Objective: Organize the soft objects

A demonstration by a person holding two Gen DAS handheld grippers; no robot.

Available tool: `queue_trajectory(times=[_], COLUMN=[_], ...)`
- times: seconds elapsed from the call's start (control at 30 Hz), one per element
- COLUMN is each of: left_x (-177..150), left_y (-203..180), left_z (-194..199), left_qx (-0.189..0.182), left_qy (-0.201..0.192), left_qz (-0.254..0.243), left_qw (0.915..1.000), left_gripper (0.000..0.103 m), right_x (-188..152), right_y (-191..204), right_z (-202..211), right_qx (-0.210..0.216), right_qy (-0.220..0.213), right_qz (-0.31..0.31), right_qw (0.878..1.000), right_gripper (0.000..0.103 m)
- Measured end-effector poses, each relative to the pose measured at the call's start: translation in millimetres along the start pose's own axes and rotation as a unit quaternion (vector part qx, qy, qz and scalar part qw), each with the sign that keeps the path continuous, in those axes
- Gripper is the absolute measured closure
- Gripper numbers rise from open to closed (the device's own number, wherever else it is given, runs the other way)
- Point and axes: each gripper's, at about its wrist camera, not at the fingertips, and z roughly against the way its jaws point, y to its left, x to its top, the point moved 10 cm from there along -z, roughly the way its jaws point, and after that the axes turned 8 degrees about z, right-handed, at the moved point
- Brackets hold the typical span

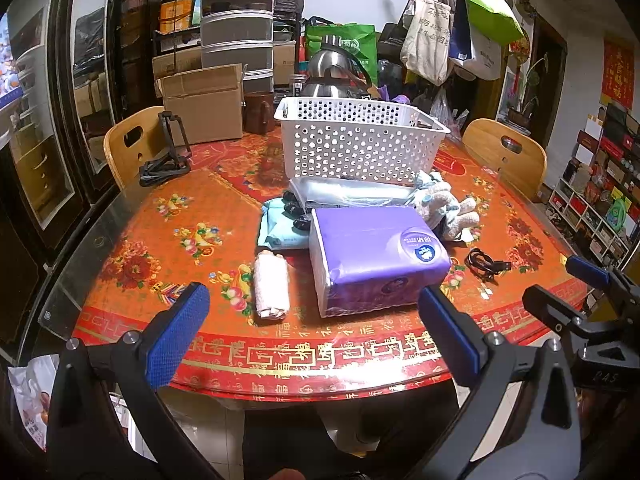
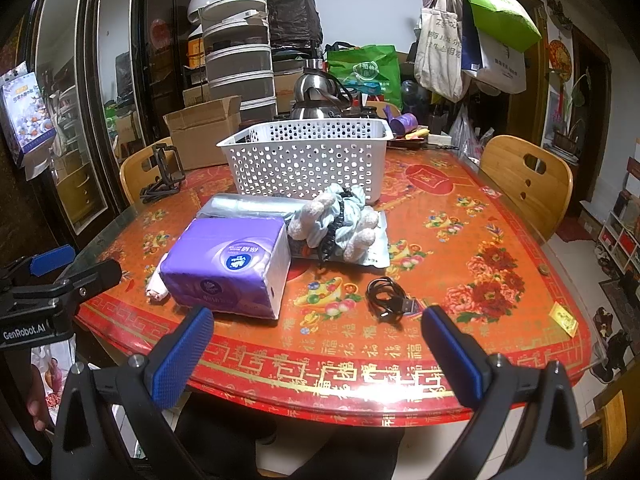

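Observation:
A white perforated basket point(image 1: 352, 144) point(image 2: 308, 160) stands mid-table. In front of it lie a purple tissue pack point(image 1: 376, 260) point(image 2: 232, 268), a rolled white cloth point(image 1: 272, 284) point(image 2: 158, 290), a light blue wipes pack point(image 1: 278, 228), a clear plastic bag point(image 1: 352, 194) point(image 2: 248, 206) and fuzzy white-and-blue gloves point(image 1: 444, 208) point(image 2: 340, 224). My left gripper point(image 1: 316, 328) is open and empty at the table's near edge, before the tissue pack. My right gripper point(image 2: 320, 348) is open and empty, near the front edge right of the tissue pack.
A coiled black USB cable point(image 1: 486, 264) point(image 2: 390, 300) lies right of the tissue pack. A black stand point(image 1: 168, 152) point(image 2: 162, 178), a cardboard box point(image 1: 204, 104), a brown mug point(image 1: 258, 112) and a steel kettle point(image 1: 332, 76) stand at the back. Wooden chairs point(image 1: 506, 156) flank the table.

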Motion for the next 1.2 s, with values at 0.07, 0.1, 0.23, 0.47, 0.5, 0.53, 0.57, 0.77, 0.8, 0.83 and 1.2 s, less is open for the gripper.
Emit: queue_trajectory(times=[0.07, 0.1, 0.23, 0.47, 0.5, 0.53, 0.57, 0.77, 0.8, 0.83, 1.2], left_x=[-2.3, -2.9, -0.8, -0.5, -2.1, -3.6, -7.1, -28.0, -29.9, -31.6, -47.1], left_y=[0.4, 1.0, 10.6, 44.0, 51.0, 57.8, 64.5, 89.2, 91.7, 93.2, 74.6], left_z=[-2.5, -3.8, -9.7, -51.8, -58.5, -65.1, -72.6, -108.6, -113.5, -118.6, -150.0], left_qx=[0.001, 0.0, -0.013, -0.022, -0.014, -0.005, 0.003, 0.02, 0.022, 0.021, 0.017], left_qy=[0.002, 0.003, -0.005, 0.006, 0.008, 0.009, 0.012, 0.032, 0.034, 0.038, 0.043], left_qz=[-0.003, -0.002, 0.016, 0.035, 0.036, 0.035, 0.031, 0.03, 0.03, 0.03, -0.016], left_qw=[1.0, 1.0, 0.9998, 0.9992, 0.9992, 0.9994, 0.9994, 0.9988, 0.9987, 0.9986, 0.9988], left_gripper=[0.0, 0.0, 0.0, 0.0, 0.0, 0.0, 0.0, 0.0, 0.0, 0.0, 0.008], right_x=[-0.8, -1.1, 3.6, -23.8, -30.7, -38.7, -44.0, -63.7, -66.1, -66.6, -59.2], right_y=[-0.9, -1.0, -13.1, -61.5, -66.3, -70.2, -72.7, -85.2, -85.5, -85.6, -84.1], right_z=[-2.4, -2.7, -4.8, -51.6, -60.2, -70.3, -76.3, -98.0, -101.8, -102.9, -114.9], right_qx=[0.001, -0.001, 0.012, -0.036, -0.04, -0.04, -0.04, -0.049, -0.051, -0.064, -0.071], right_qy=[0.002, 0.001, -0.034, -0.003, 0.011, 0.027, 0.034, 0.038, 0.043, 0.041, 0.036], right_qz=[-0.001, 0.002, -0.011, -0.039, -0.042, -0.042, -0.043, -0.049, -0.046, -0.033, -0.018], right_qw=[1.0, 1.0, 0.999, 0.999, 0.998, 0.998, 0.998, 0.997, 0.997, 0.997, 0.997], right_gripper=[0.0, 0.0, 0.0, 0.0, 0.0, 0.0, 0.0, 0.0, 0.0, 0.0, 0.0])
